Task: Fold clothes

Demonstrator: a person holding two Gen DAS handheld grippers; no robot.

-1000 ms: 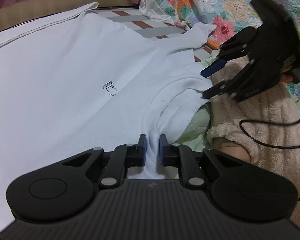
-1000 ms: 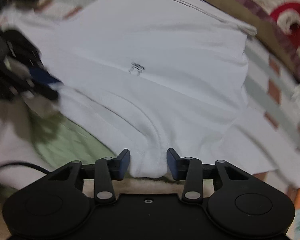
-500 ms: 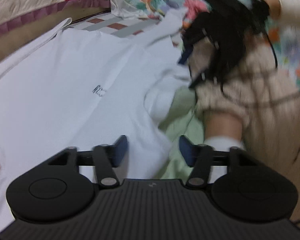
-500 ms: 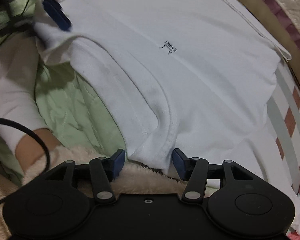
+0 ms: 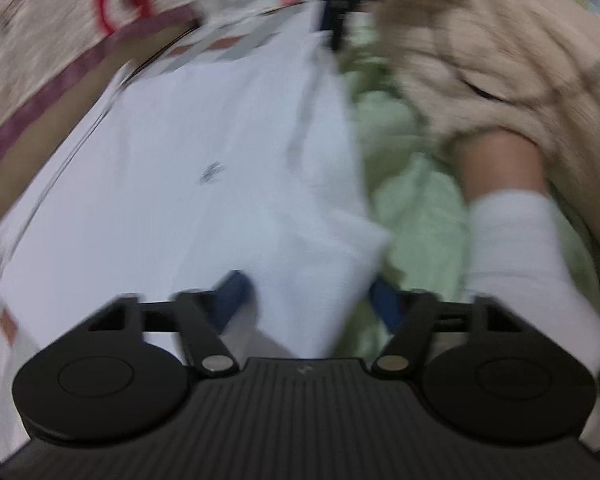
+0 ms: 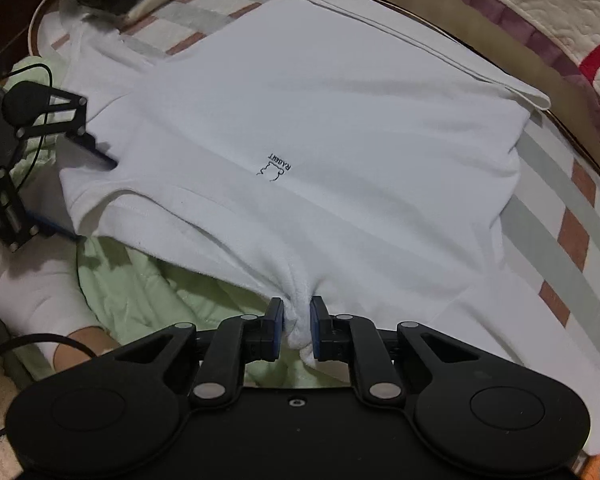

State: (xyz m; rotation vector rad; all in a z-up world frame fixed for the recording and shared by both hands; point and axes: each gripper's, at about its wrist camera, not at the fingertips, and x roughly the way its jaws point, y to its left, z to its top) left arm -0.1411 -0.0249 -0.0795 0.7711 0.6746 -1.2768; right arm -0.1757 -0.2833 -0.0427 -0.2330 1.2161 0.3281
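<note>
1. Right tool (image 6: 297,328) went from wide to closing, now pinching the white shirt (image 6: 320,152) hem.
2. My left tool (image 5: 306,300) is half-open and closing, hem corner between, not gripped.
3. Shirt lies flat on the bed, hem at near edge, ready to fold.

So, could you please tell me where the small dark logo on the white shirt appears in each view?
Left wrist view: the logo is a blurred dark mark left of centre on the white shirt.
Right wrist view: the logo sits sharp near the picture's centre, above the right gripper.
Shared landmark: the green quilt beside the shirt's collar edge.
</note>
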